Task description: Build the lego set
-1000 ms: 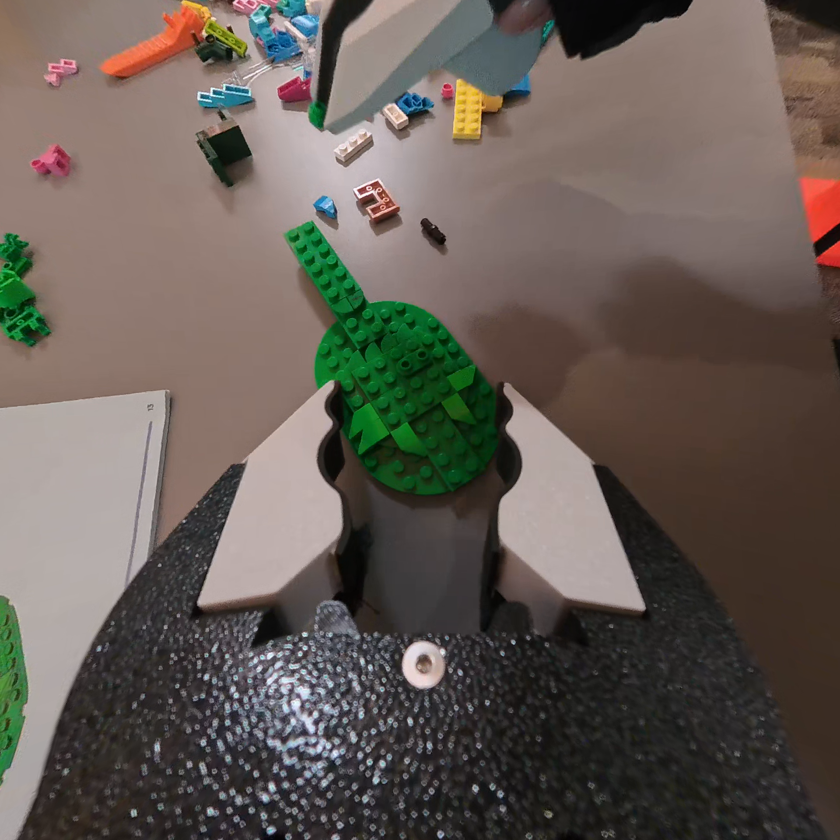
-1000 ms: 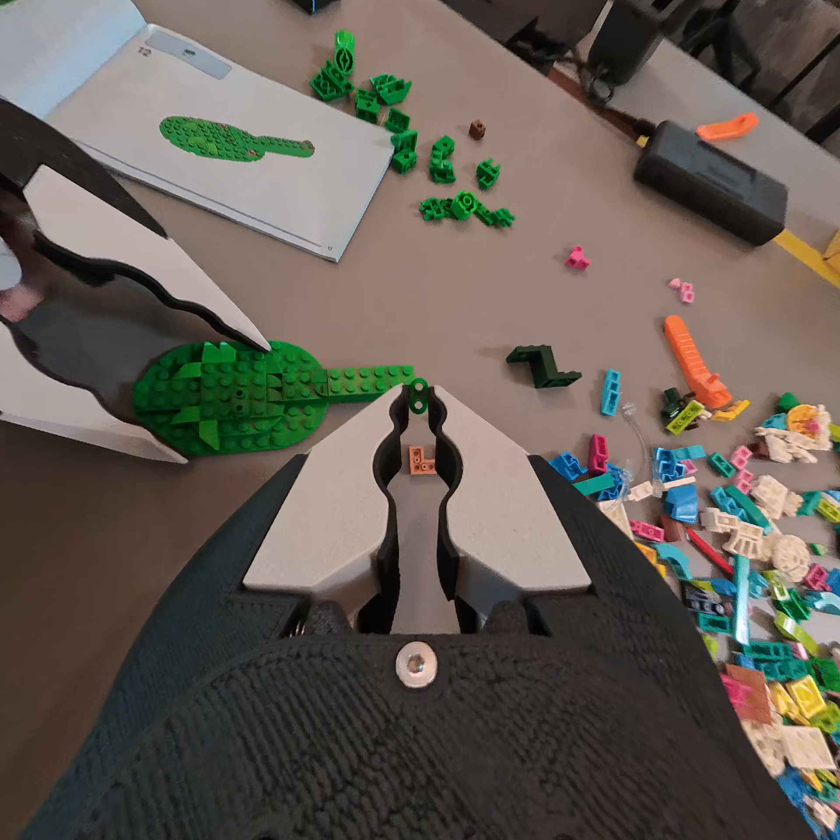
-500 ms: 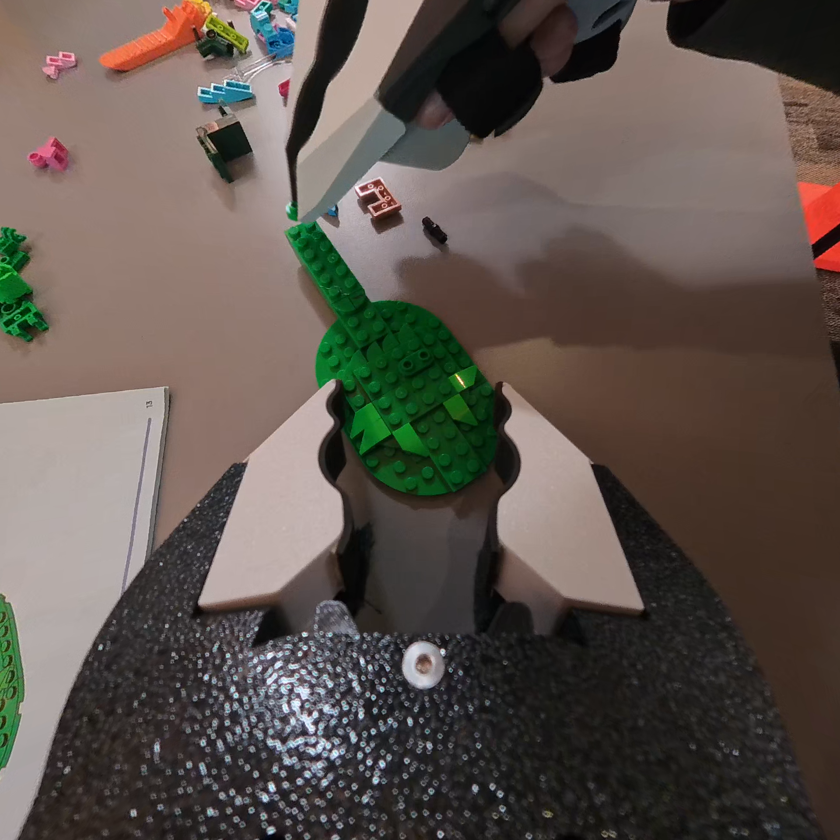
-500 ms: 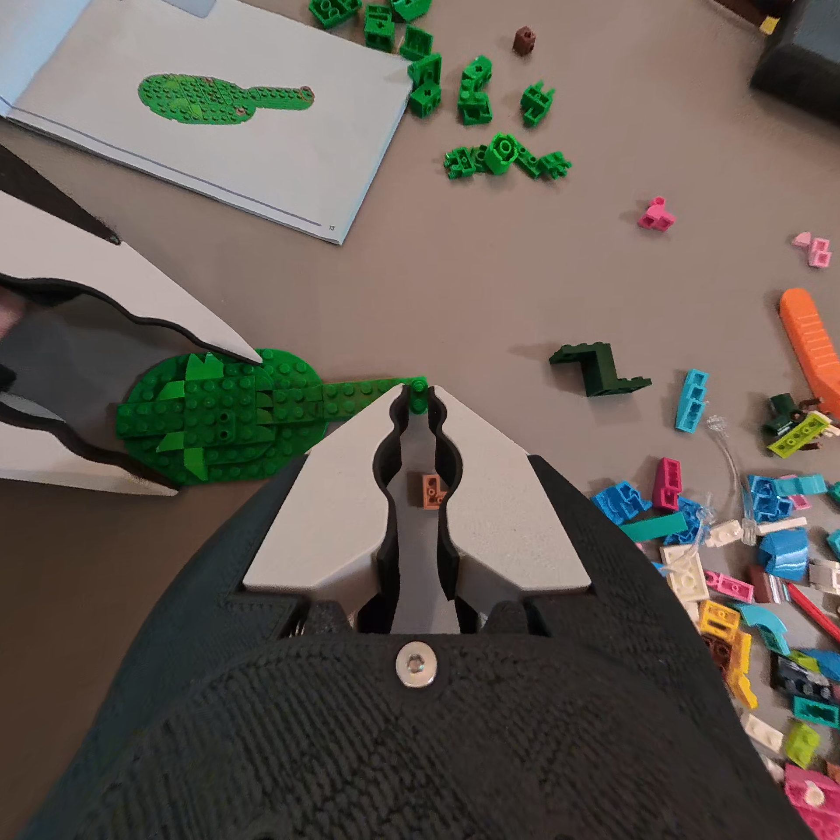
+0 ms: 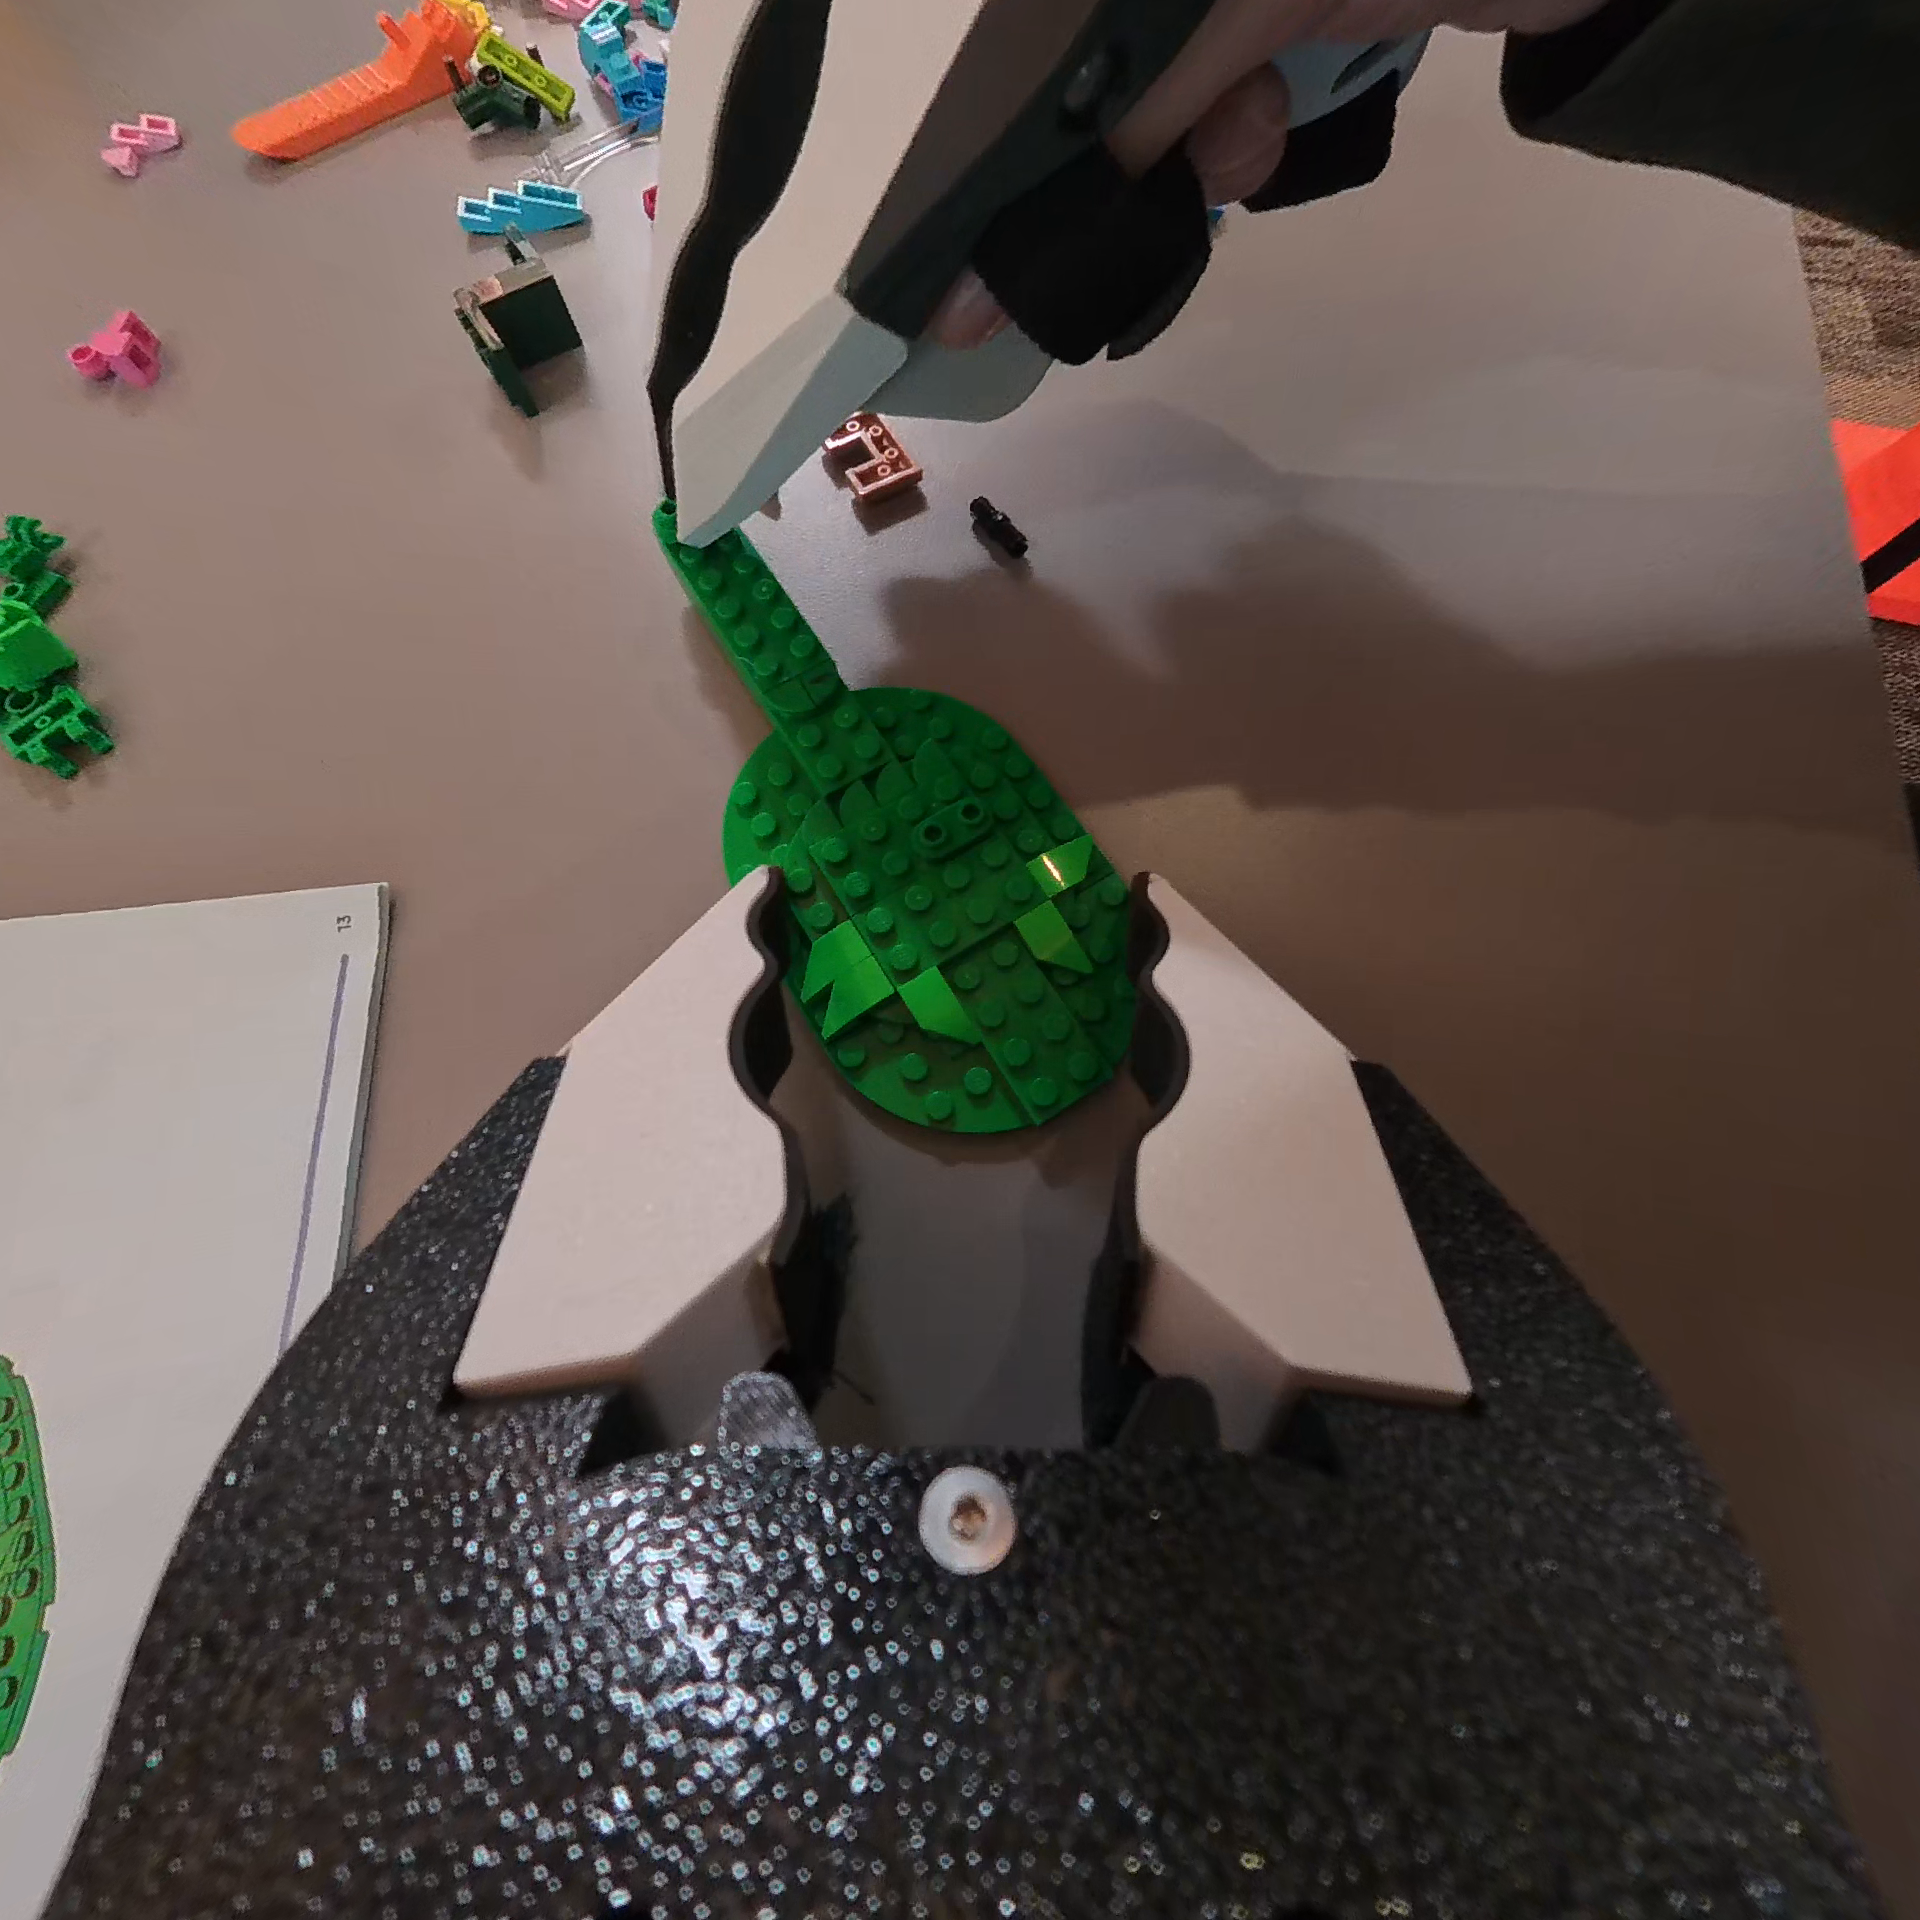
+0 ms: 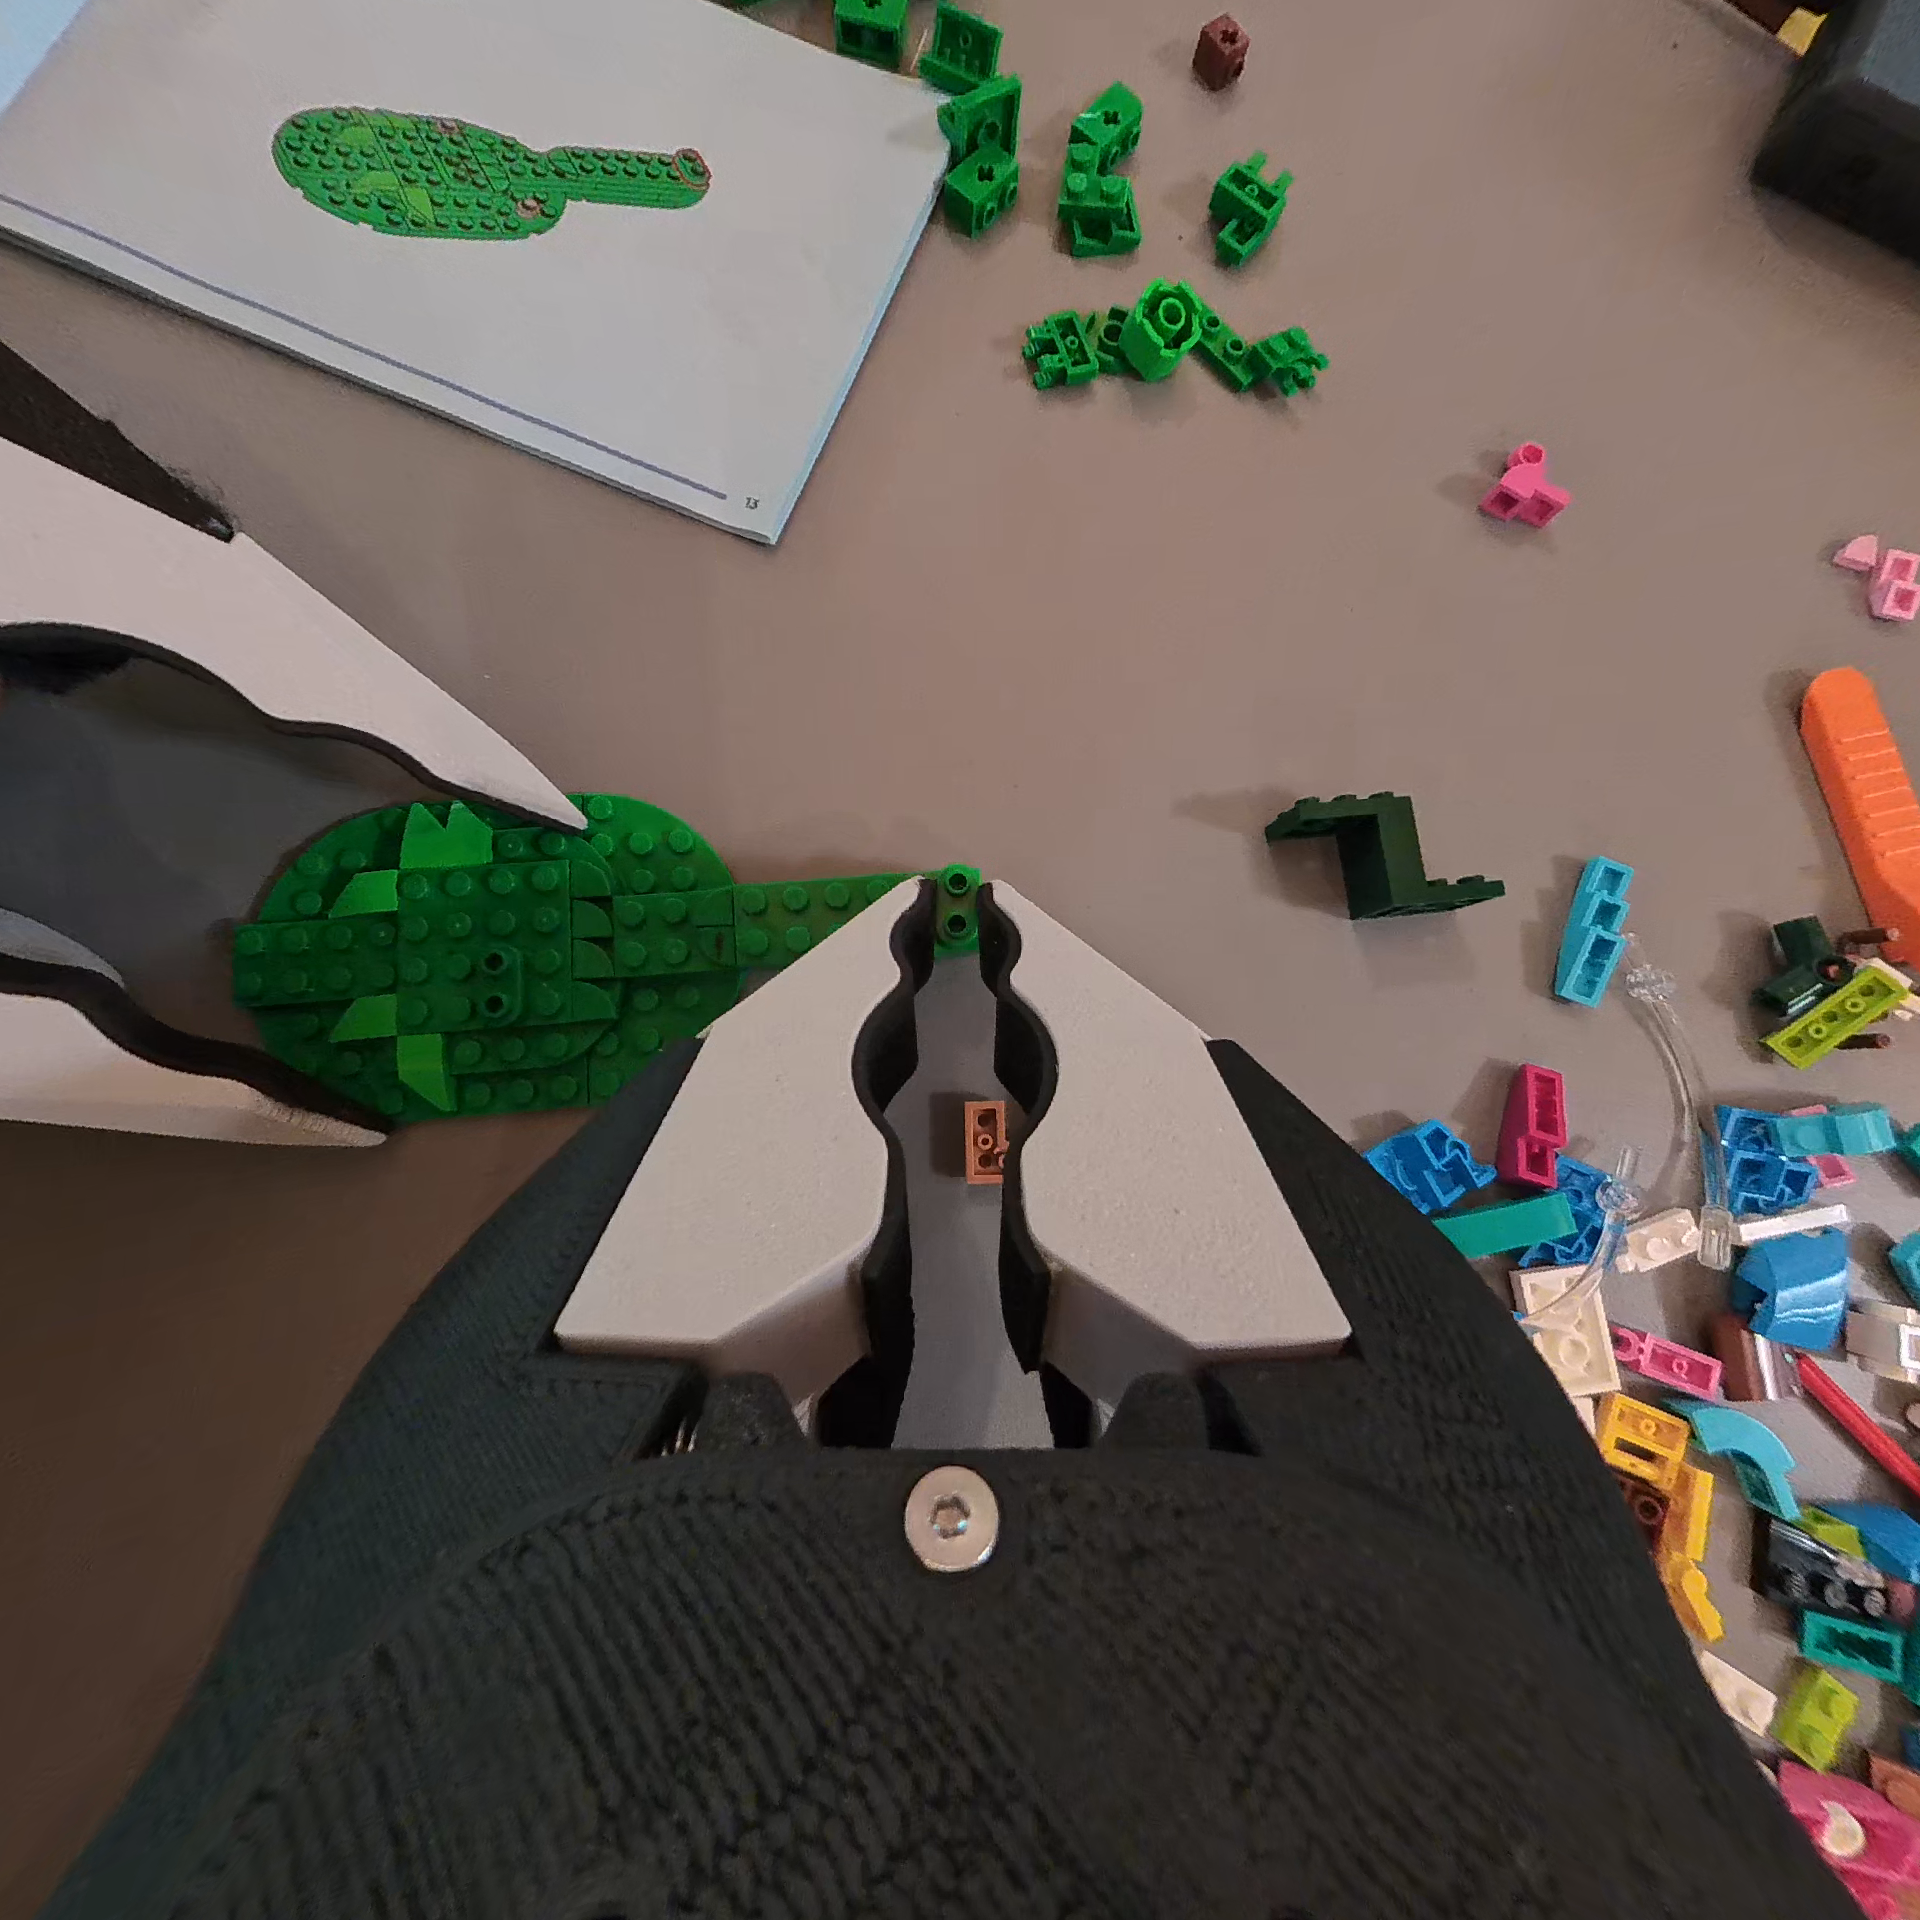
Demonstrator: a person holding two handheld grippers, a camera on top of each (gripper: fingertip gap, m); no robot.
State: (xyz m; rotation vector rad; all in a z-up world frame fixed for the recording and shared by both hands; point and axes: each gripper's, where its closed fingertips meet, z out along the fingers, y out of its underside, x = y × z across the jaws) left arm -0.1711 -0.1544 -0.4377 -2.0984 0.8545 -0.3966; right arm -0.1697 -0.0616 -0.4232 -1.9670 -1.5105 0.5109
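Observation:
A flat green lego build [image 5: 935,883], an oval plate with a long stem, lies on the grey table [image 5: 1351,623]. My left gripper [image 5: 954,904] is open, its fingertips [image 5: 764,894] resting at the oval's two sides. In the right wrist view the build [image 6: 468,966] lies at the left, with the left gripper [image 6: 468,977] over it. My right gripper [image 6: 956,894] is shut on a small green two-stud piece [image 6: 958,904] and holds it at the stem's far end. The left wrist view shows the right gripper [image 5: 686,499] tilted down onto that end.
An open instruction booklet [image 6: 499,260] lies behind the build. Loose green pieces [image 6: 1164,332] lie beside it. A dark green bracket [image 6: 1382,862], an orange separator tool [image 6: 1860,790] and a pile of coloured bricks [image 6: 1714,1247] are at the right. A brown piece [image 5: 873,468] and a black pin [image 5: 997,523] lie near the stem. Between my right fingertips and the black pin [image 5: 997,523] there is roughly 7 cm.
My right gripper has come down from above the brick pile with the small green piece, to the tip of the stem. The left gripper and the build have stayed put.

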